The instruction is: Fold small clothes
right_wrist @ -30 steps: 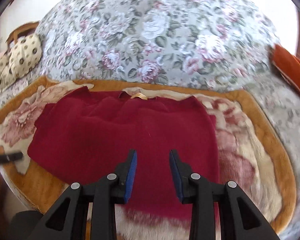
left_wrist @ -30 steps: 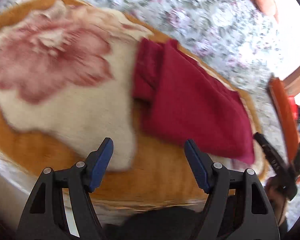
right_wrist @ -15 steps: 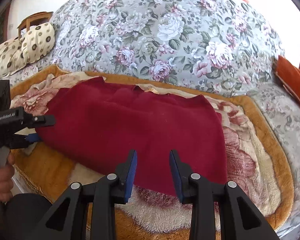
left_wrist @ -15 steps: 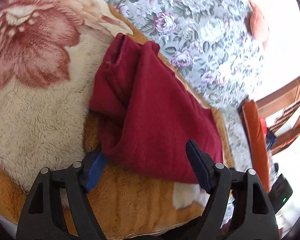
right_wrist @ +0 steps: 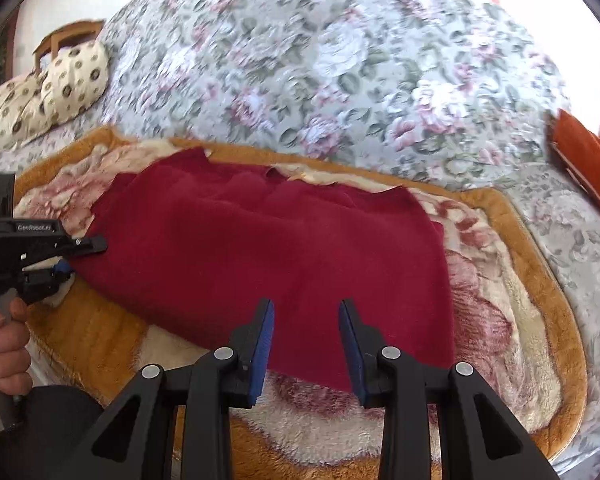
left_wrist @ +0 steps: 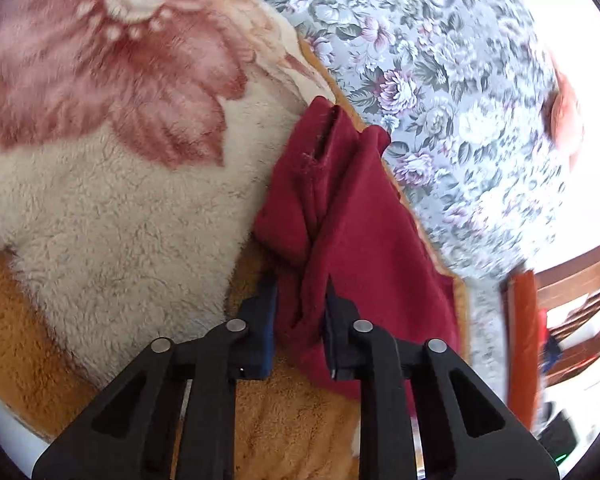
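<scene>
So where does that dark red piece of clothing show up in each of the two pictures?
Left wrist view: the red garment runs from centre to lower right, its near edge pinched in the left hand-held gripper.
Right wrist view: it lies spread across the middle.
Shared landmark: the fleece flower blanket underneath.

The garment lay spread on a plush blanket atop the bed. A pillow sat behind at the far left; the left gripper met the garment's left edge.
</scene>
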A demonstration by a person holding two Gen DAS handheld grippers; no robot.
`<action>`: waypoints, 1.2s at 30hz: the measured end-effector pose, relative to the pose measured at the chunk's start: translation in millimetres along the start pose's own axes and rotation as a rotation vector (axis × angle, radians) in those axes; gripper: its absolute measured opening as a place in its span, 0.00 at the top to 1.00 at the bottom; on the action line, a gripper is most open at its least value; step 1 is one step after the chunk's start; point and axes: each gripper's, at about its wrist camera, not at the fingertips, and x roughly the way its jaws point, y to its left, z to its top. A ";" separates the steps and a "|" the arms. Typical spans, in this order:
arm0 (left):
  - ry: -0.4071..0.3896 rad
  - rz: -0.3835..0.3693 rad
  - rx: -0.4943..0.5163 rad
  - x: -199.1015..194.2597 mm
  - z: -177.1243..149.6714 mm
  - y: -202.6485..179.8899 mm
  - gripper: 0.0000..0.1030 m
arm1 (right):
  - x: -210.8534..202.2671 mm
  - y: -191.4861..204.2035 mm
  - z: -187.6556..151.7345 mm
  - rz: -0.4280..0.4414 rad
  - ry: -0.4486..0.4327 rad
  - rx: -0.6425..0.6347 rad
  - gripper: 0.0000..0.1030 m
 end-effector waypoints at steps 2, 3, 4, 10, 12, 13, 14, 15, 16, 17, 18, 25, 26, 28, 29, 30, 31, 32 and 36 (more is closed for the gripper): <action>-0.038 0.093 0.096 -4.4 -4.0 -20.1 0.85 | 2.1 1.6 19.9 0.108 0.011 0.021 0.69; -0.064 0.131 0.145 -6.8 -7.2 -29.1 0.86 | 2.9 2.7 31.1 0.149 0.014 0.028 0.69; -0.092 0.161 0.195 -9.7 -10.9 -38.1 0.86 | 5.0 5.6 50.5 0.207 0.023 0.037 0.69; -0.278 0.296 0.552 -25.2 -45.1 -96.1 0.87 | 66.6 25.3 157.9 0.670 0.230 0.273 0.63; -0.315 0.294 0.651 -27.1 -57.4 -107.9 0.87 | 99.9 32.6 175.9 0.717 0.314 0.328 0.62; -0.325 0.292 0.680 -27.3 -61.0 -111.1 0.87 | 118.0 34.7 182.1 0.739 0.358 0.362 0.62; -0.334 0.287 0.715 -27.6 -65.1 -113.8 0.87 | 133.5 35.1 185.2 0.767 0.397 0.400 0.62; -0.341 0.286 0.735 -27.5 -67.8 -116.4 0.87 | 147.1 35.2 187.5 0.787 0.435 0.437 0.61; -0.346 0.283 0.750 -28.6 -70.2 -116.6 0.87 | 159.5 33.0 189.6 0.786 0.467 0.477 0.61; -0.350 0.279 0.763 -28.9 -71.8 -117.2 0.87 | 166.6 30.5 191.9 0.784 0.475 0.508 0.59; -0.348 0.277 0.778 -27.2 -73.4 -118.8 0.87 | 172.9 26.6 194.1 0.785 0.474 0.543 0.57; -0.353 0.287 0.854 -22.9 -83.7 -132.3 0.87 | 175.8 39.7 218.3 0.793 0.483 0.506 0.31; -0.353 0.286 0.859 -22.9 -84.3 -132.9 0.87 | 175.9 47.9 223.5 0.760 0.497 0.445 0.31; -0.351 0.282 0.854 -23.6 -83.5 -132.8 0.87 | 174.0 70.9 235.6 0.674 0.546 0.286 0.31; -0.350 0.279 0.850 -24.0 -82.8 -132.3 0.87 | 172.3 81.2 240.4 0.638 0.563 0.211 0.31; -0.349 0.277 0.848 -24.4 -83.2 -132.5 0.87 | 171.7 91.1 244.9 0.583 0.577 0.142 0.31; -0.348 0.277 0.849 -24.4 -83.4 -132.9 0.87 | 171.7 100.7 248.8 0.516 0.592 0.077 0.31; -0.349 0.279 0.852 -24.3 -83.9 -133.3 0.87 | 172.5 108.2 250.1 0.486 0.609 0.027 0.32; -0.361 0.283 0.871 -25.2 -88.2 -135.7 0.87 | 168.7 130.2 252.4 0.413 0.630 -0.100 0.37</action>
